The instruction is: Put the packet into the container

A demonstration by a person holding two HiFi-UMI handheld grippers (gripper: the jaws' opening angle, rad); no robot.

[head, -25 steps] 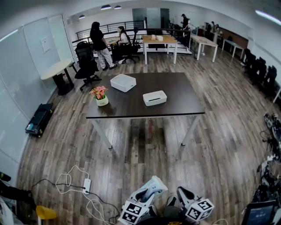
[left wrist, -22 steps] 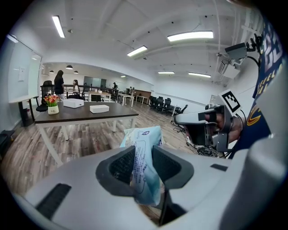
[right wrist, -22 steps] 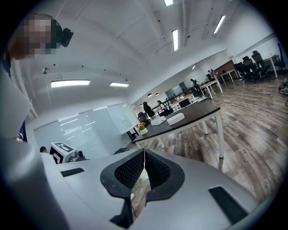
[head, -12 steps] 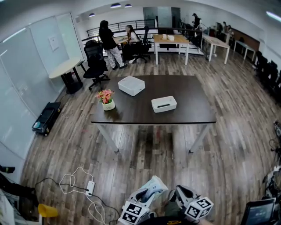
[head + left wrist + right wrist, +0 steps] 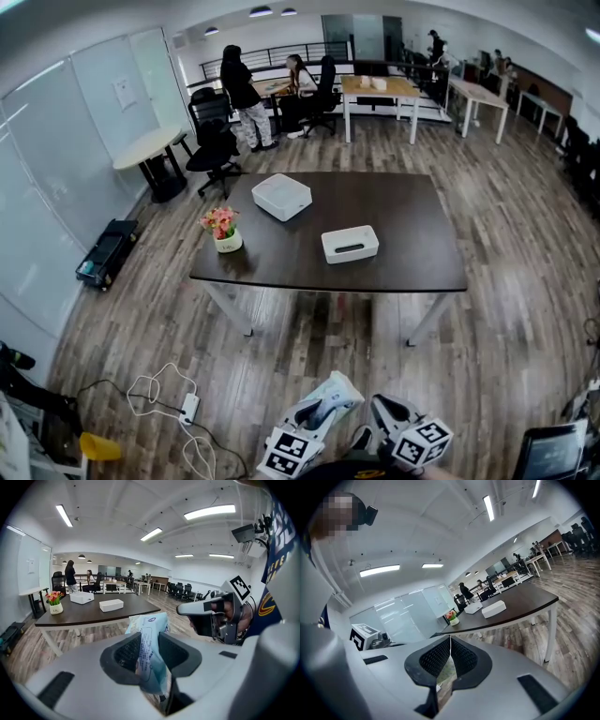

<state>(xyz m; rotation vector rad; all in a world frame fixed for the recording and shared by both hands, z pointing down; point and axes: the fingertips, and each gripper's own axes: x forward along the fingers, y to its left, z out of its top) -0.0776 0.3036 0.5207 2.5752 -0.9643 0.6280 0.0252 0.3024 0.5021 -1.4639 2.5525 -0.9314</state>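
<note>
Pale-blue plastic packet (image 5: pixel 150 623) stands upright, pinched between the jaws of the left gripper (image 5: pixel 150 654). The right gripper (image 5: pixel 450 656) is pressed together and empty. Well apart and almost straight ahead, the white rectangular container (image 5: pixel 350 244) lies crosswise on the dark wooden table (image 5: pixel 412 262).

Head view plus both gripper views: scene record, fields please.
left tongs: shut on packet
right tongs: shut, nothing between them
table: holds white container, white box, flower pot
packet location: in the left tongs, well short of the table, not yet in a container
</note>
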